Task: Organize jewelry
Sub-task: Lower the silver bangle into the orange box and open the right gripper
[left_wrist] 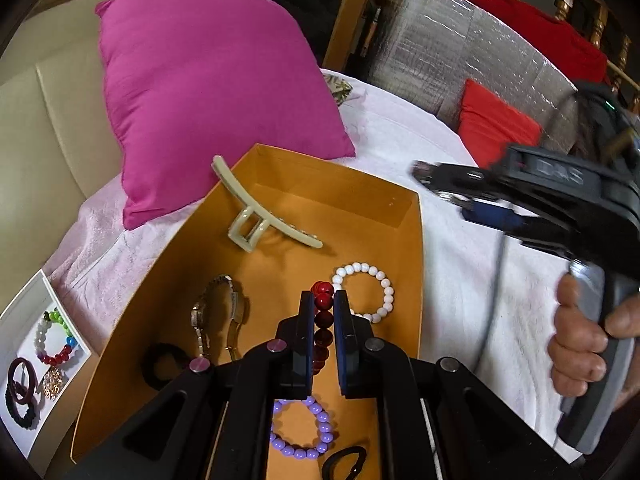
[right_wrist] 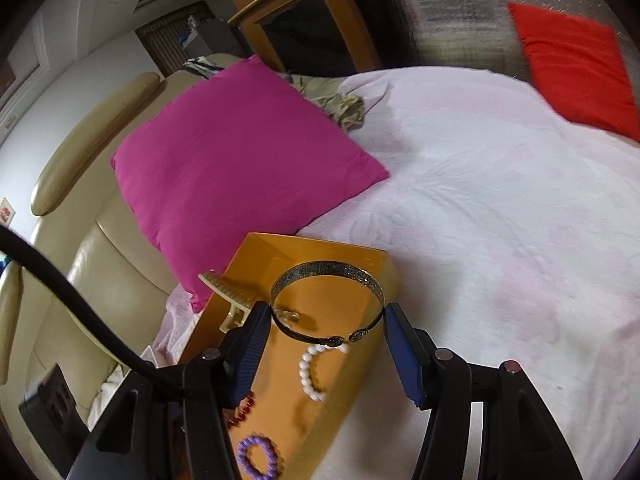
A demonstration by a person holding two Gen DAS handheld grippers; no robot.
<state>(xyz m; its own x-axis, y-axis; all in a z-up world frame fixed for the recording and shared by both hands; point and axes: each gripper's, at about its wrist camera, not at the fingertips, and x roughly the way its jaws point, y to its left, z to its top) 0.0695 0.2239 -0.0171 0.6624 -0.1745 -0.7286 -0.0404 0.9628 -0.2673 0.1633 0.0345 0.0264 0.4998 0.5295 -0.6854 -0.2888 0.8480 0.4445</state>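
An orange tray (left_wrist: 184,256) lies on the bed. In it are a beige hair claw (left_wrist: 256,216), a white bead bracelet (left_wrist: 366,294), a watch (left_wrist: 200,316), a purple bead bracelet (left_wrist: 300,432) and black hair ties (left_wrist: 346,464). My left gripper (left_wrist: 323,312) is shut on a dark red bead bracelet (left_wrist: 323,320) over the tray. My right gripper (right_wrist: 326,316) is shut on a metal cuff bangle (right_wrist: 326,276), held above the tray's (right_wrist: 256,252) far end. The right gripper also shows at the right of the left wrist view (left_wrist: 440,184).
A magenta pillow (left_wrist: 208,92) lies behind the tray on the pale pink blanket (right_wrist: 480,200). A white tray (left_wrist: 36,292) at the left holds a multicolour bead bracelet (left_wrist: 56,336), a brooch and dark rings. A red cushion (right_wrist: 576,64) lies far right. A beige headboard is at the left.
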